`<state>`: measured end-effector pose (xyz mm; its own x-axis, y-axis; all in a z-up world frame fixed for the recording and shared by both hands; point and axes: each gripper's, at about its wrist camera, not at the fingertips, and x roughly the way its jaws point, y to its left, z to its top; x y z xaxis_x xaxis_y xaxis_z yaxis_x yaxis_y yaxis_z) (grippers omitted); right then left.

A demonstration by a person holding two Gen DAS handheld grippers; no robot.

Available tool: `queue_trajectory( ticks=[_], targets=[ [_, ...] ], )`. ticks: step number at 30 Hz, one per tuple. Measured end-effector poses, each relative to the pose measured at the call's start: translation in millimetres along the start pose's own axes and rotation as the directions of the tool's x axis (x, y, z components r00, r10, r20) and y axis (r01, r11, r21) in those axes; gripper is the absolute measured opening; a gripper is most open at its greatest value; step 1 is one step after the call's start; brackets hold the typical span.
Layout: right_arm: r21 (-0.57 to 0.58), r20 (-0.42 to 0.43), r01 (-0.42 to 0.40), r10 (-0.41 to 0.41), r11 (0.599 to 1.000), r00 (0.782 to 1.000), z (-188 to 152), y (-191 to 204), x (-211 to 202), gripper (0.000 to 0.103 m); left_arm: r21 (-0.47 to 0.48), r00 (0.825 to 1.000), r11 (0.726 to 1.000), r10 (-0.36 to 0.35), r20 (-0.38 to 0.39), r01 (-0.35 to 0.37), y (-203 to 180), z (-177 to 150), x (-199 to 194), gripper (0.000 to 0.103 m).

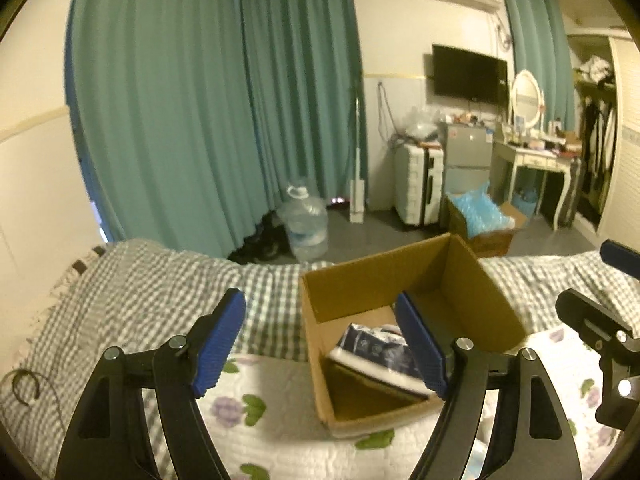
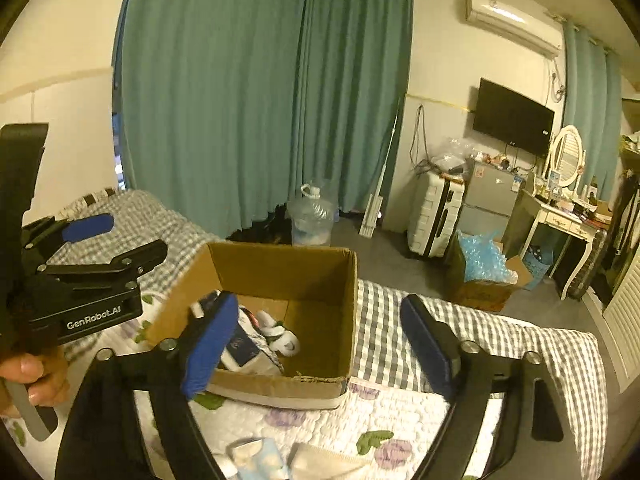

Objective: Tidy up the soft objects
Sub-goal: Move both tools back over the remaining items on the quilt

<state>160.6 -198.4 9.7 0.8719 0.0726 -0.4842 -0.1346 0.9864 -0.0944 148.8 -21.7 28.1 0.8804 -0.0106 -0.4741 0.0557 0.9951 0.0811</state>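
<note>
The bed (image 2: 500,332) carries an open cardboard box (image 2: 320,280); inside lies a rumpled navy-and-white cloth (image 2: 256,340); more pale cloths (image 2: 264,456) lie on the quilt near the box; the left tool (image 1: 320,344) and right tool (image 2: 316,344) hover over the box, jaws apart, empty.

left wrist: faces box (image 1: 404,320) from close left | right wrist: from right | shared: box, curtains (image 1: 208,92)
</note>
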Motion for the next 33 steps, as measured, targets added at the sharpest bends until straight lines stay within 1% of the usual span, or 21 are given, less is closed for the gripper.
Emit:
queue_trajectory(
  ticks=[4,9,11,17,22,26,28,31,33],
  targets=[
    [0.009,0.047,0.0,-0.001,1.0,0.999,10,6,-37,0.093,-0.016,0.999,1.0,0.005,0.033,-0.005,9,7,-39,0.078],
    [0.006,0.095,-0.006,0.005,1.0,0.995,19,18,-82,0.101,-0.054,0.999,0.999,-0.003,0.037,0.005,23,5,-74,0.079],
    [-0.006,0.108,-0.007,0.008,1.0,0.994,20,25,-97,0.103,-0.071,0.999,0.997,0.0,0.036,0.003,29,2,-84,0.079],
    [-0.021,0.138,-0.012,0.015,1.0,0.99,17,38,-138,0.103,-0.105,1.0,0.995,0.003,0.028,0.0,38,-11,-107,0.079],
    [-0.011,0.149,-0.027,0.028,1.0,0.988,9,41,-154,0.103,-0.11,1.0,0.994,0.004,0.013,-0.002,40,-23,-113,0.079],
    [-0.004,0.145,-0.045,0.045,0.999,0.988,0,40,-156,0.103,-0.095,1.0,0.995,0.007,0.005,-0.007,34,-36,-114,0.079],
    [0.007,0.138,-0.06,0.058,0.998,0.989,-7,38,-154,0.103,-0.083,1.0,0.997,0.008,-0.015,-0.01,33,-44,-112,0.079],
    [0.015,0.109,-0.066,0.064,0.998,0.992,-17,34,-146,0.103,-0.084,0.998,0.996,-0.025,-0.064,0.019,30,-57,-104,0.079],
    [0.025,0.084,-0.071,0.069,0.997,0.994,-26,31,-138,0.103,-0.08,0.996,0.996,-0.035,-0.086,0.028,27,-67,-99,0.079]
  ],
)
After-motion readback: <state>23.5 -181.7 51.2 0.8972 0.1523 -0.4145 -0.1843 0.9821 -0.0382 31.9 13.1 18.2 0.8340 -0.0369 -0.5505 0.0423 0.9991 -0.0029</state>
